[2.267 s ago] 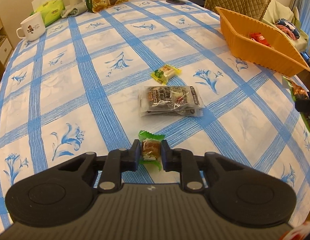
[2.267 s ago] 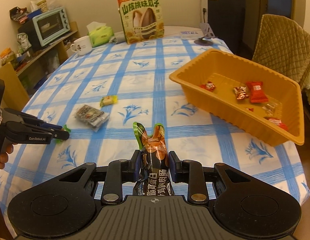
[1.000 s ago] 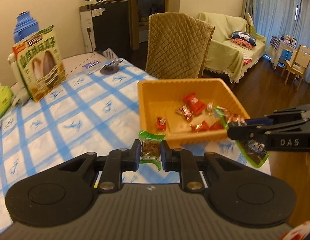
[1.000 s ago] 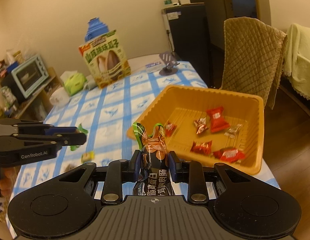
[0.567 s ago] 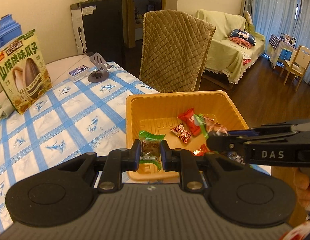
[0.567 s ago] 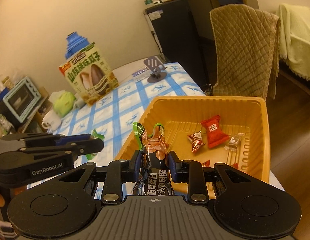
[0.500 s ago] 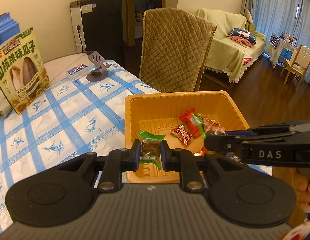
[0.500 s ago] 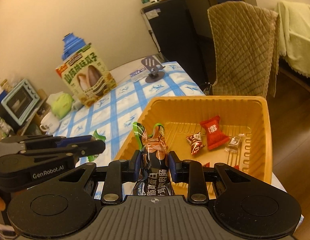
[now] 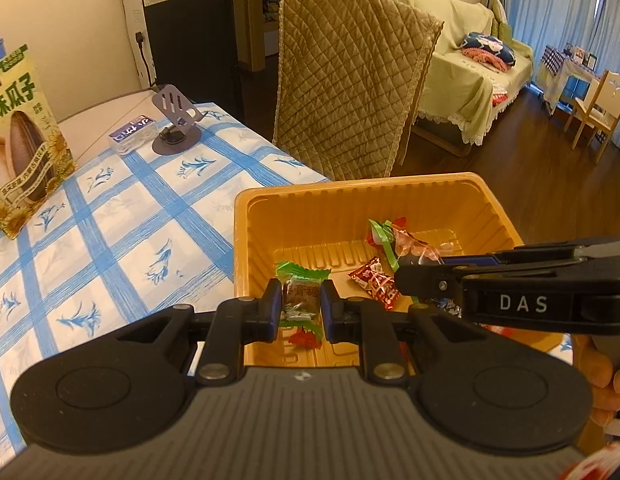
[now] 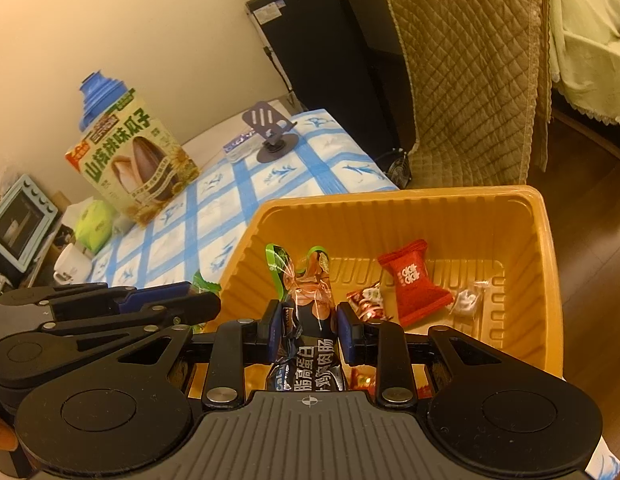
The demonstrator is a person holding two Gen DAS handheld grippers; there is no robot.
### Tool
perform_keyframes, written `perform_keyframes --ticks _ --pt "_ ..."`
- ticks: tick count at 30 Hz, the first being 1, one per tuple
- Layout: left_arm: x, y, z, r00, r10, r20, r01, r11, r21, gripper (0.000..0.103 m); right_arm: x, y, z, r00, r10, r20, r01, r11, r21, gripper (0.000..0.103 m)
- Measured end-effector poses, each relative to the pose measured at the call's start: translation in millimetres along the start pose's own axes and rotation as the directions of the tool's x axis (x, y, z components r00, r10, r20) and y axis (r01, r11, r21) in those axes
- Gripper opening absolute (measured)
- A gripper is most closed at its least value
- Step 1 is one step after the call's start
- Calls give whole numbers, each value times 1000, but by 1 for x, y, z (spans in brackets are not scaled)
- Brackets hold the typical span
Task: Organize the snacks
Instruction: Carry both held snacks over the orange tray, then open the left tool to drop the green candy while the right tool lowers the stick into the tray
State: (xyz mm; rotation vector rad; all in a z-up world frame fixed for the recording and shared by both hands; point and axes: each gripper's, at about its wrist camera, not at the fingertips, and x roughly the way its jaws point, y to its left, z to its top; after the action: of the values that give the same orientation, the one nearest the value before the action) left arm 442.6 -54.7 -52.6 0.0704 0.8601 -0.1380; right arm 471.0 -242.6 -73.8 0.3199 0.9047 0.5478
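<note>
Green-wrapped candy [image 9: 300,296] is pinched across its middle by the left gripper [image 9: 298,307], jaws narrow on it, wrapper ends free above and below. It hangs over the near-left corner of the orange tray [image 9: 350,190], likely so that a release drops it inside the wall, not on the desk [image 9: 122,240].

Sausage stick [image 10: 310,320], dark wrapper with a green-edged twisted top, is clamped upright in the right gripper [image 10: 309,330], jaws closed on its body. It is also above the tray [image 10: 546,280], nearer the middle; the upright hold keeps the long pack clear of the rim.

Count in tray, right wrist view: one large red candy [image 10: 414,280], one small red-patterned candy [image 10: 366,300], one clear-wrapped piece [image 10: 468,298]; more red wrappers partly hidden under the jaws, number uncertain. Held: two items, one per gripper.

Beyond: one sunflower-seed bag [image 10: 130,160], one phone stand [image 10: 272,128], one quilted chair [image 10: 470,72].
</note>
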Motion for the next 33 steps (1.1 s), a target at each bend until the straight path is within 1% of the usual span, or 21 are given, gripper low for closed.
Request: perform_keyframes --ticks 7,17,24,33 --pt "25 -2 10 1000 5 -24 -5 1000 18 19 15 -11 8 1000 -24 -2 24 1000 14 30" --pt "47 -3 17 999 -1 -42 3 1000 28 19 20 -25 10 999 -44 -6 44 998 35 30" --pt "50 -2 18 999 -8 -38 8 1000 21 19 23 -29 11 999 -45 -9 46 998 45 30" --pt "45 4 15 999 -15 -36 16 1000 1 19 31 -24 11 999 -37 -24 38 999 39 30"
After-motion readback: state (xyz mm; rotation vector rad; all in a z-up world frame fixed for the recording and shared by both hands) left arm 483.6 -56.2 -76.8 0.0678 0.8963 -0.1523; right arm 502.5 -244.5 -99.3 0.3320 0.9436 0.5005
